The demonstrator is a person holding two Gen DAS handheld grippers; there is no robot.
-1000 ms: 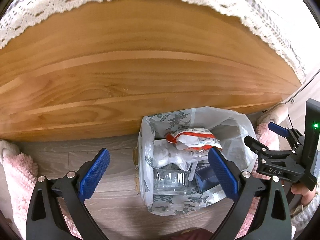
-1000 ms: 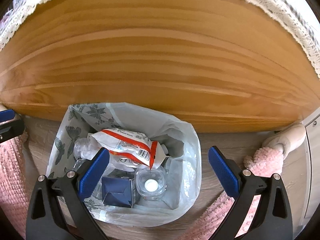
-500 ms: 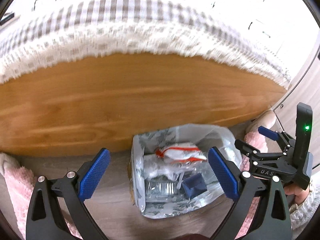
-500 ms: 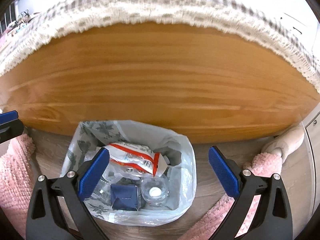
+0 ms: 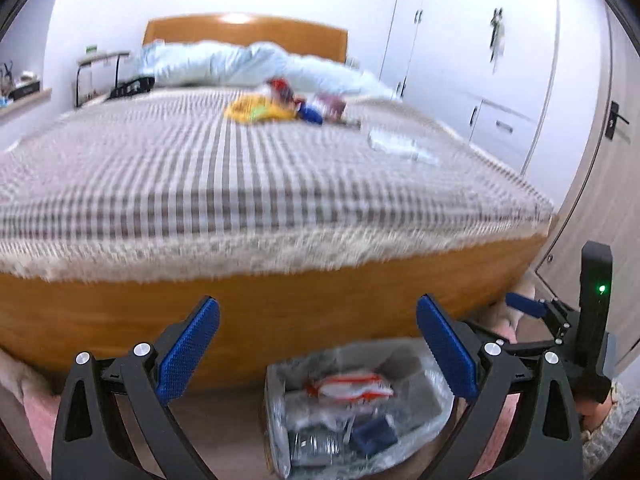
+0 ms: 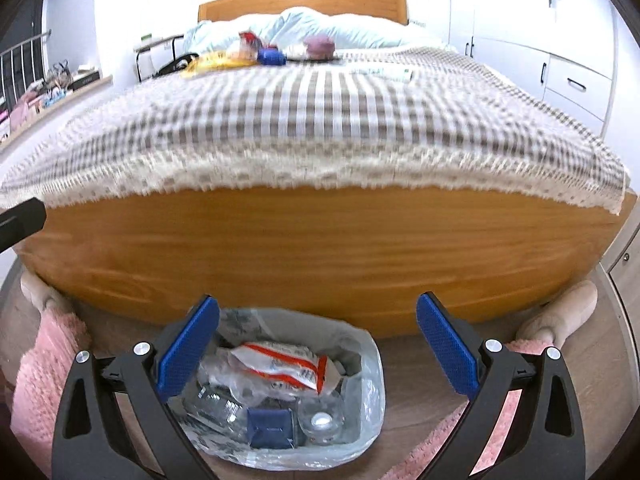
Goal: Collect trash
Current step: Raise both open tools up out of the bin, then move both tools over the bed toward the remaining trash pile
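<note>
A grey-and-white checked bedspread (image 6: 320, 120) with cream lace trim is seen over the orange-brown wooden footboard (image 6: 320, 248). Below the footboard, a floral-printed bin liner (image 6: 360, 364) and pink rugs (image 6: 44, 376) are seen.

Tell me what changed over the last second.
Both grippers, left and right, rose and tilted up from the trash bag toward the bed, bringing the litter on it into view. Nothing was grasped or released; both remain open, bag contents unchanged.

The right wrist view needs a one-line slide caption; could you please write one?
Open right gripper above a lined trash bin at the bed's foot; more litter waits on the checked bedspread.
</note>
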